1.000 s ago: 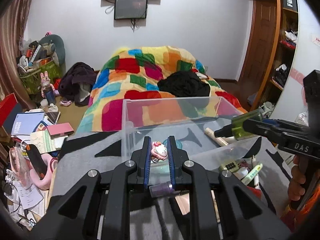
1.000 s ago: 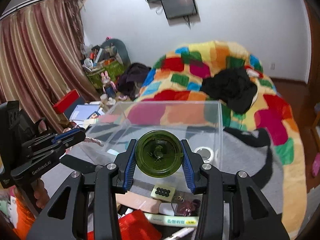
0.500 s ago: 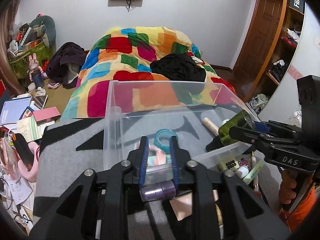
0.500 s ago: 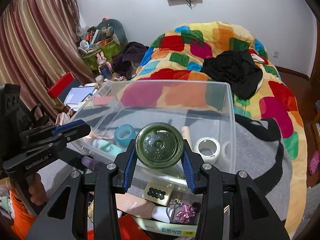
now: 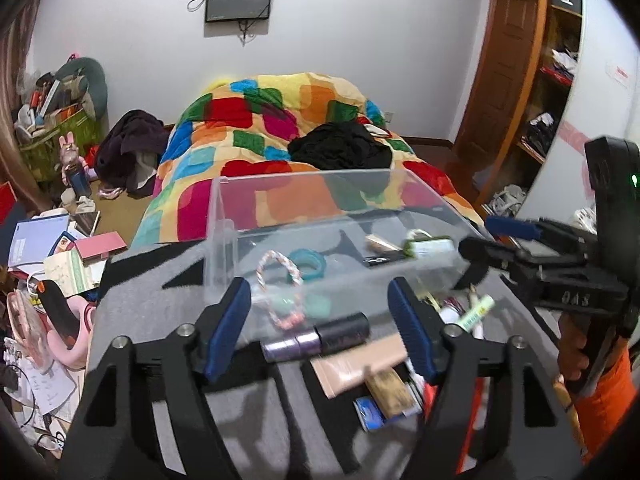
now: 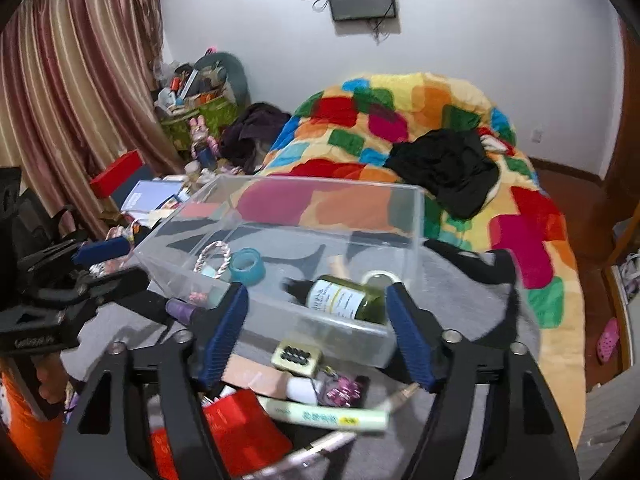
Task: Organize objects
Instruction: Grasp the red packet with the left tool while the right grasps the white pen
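Release done | your right gripper (image 6: pixel 316 330) fingers now wide, dark green glass bottle (image 6: pixel 347 299) dropped ahead inside clear plastic bin (image 6: pixel 419 216) | left gripper (image 5: pixel 320 326) fingers also wide, charm released | purple tube (image 5: pixel 316 337) between them next.

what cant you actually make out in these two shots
- Label text on the green bottle in the clear bin: right wrist view, motion blur.
- Pile in front of the bin: the left tongs cover parts of it, including one end of the purple tube.
- Small trinkets by the rope loop: left wrist view, blurred.
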The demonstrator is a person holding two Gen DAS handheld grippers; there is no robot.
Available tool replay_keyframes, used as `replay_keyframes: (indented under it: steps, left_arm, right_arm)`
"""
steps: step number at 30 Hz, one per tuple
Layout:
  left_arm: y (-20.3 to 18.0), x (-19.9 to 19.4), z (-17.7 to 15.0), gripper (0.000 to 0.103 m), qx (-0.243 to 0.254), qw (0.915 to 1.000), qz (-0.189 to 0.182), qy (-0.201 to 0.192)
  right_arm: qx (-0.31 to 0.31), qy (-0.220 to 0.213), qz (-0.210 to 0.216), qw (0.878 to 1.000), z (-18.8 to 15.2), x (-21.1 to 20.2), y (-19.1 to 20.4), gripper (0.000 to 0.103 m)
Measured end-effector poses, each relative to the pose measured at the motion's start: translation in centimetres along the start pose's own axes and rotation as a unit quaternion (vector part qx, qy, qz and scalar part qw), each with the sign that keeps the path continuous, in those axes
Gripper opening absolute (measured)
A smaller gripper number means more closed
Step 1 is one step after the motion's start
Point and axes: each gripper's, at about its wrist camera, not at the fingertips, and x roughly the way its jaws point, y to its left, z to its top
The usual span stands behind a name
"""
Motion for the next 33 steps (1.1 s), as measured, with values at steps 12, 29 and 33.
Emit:
replay_keyframes:
  steps: [12,29,33]
  left_arm:
    - [-6.0,0.1,-5.0,0.074,0.063,0.9966,-0.036,0.039]
    - [-9.3,2.4,-7.5,0.077,0.107,0.9908,-0.035,0.076]
    - [-10.0,2.9,-7.5,0.083,0.115,0.9899,-0.033,0.077]
  right_arm:
    - [0.006,0.022,-0.022,0.999,-4.5,-2.6,-1.4,0.070]
    - [0.034,0.112,-0.020,0.993,-8.3,1.7,-2.3,0.060]
    - [0.023,0.109,-0.031,0.993,-8.9,0.8,-2.6,0.044]
